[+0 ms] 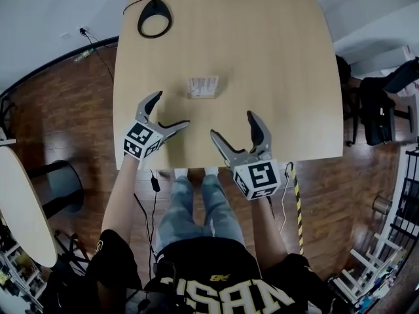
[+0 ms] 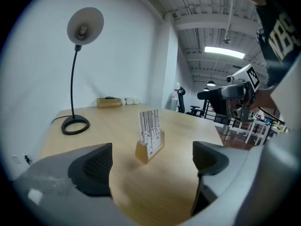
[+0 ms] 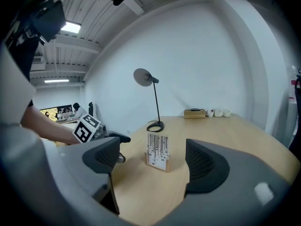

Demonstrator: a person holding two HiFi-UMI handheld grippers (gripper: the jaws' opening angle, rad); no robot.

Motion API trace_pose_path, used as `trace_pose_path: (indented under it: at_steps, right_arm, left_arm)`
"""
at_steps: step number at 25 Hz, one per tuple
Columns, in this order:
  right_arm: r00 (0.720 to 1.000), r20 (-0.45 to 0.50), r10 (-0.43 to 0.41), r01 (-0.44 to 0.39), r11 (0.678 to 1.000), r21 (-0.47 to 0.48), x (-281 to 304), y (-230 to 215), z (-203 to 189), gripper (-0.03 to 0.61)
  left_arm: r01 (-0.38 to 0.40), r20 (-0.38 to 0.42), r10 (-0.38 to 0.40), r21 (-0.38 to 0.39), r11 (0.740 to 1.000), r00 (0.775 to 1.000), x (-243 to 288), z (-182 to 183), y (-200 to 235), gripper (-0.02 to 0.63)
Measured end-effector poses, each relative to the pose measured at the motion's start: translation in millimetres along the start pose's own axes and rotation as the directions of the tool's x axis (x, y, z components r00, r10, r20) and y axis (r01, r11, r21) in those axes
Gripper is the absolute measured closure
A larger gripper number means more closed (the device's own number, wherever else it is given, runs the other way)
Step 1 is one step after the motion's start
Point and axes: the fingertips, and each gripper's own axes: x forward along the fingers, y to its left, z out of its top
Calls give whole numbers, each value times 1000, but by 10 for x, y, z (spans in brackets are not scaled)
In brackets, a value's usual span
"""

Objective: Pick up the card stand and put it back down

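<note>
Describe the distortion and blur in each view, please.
Head view: fisheye curves the table edges; evenly lit. Left gripper view: black round corners, blurry foreground, card stand clear, ceiling light glaring. Right gripper view: black corners too, card stand sharp.

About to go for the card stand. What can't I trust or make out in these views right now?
- Card stand: its print is too small in every view; only dark vertical strokes show.
- Lamp: the head view's top edge cuts off its shade; only the base and part of the stem show there.
- Box and cups at the far end of the table: too small in the gripper views to tell more.
</note>
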Motion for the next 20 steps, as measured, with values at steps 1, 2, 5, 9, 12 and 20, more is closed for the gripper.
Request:
trace_pose_path:
  at_steps: [1, 2, 5, 9, 12, 20]
  right_arm:
    - [1000, 0, 4, -4, 1000, 8, 31, -8, -37, 143]
    - [1000, 3, 8, -8, 1000, 19, 45, -15, -62, 143]
    - [1000, 23, 9, -10, 999, 49, 32, -54, -70, 143]
    - [1000, 21, -16, 15, 998, 61, 5, -151, -134, 143]
    - [999, 11, -34, 33, 997, 69, 4, -191, -205, 143]
    - [998, 23, -57, 56, 996, 63, -47, -232, -133, 143]
  left_arm:
    - [24, 14, -24, -2, 1000, 1000, 110, 4, 31, 73]
    - [48, 26, -48, -4, 999, 999, 222, 9, 51, 72]
    - [107, 33, -107, -4, 994, 994, 546, 6, 94, 74]
    - [161, 7, -161, 29, 987, 987, 880, 3, 101, 160]
    - [188, -3, -188, 48, 981, 982, 1006, 13, 82, 269]
    - [257, -47, -255, 69, 964, 966, 1095, -14, 42, 491]
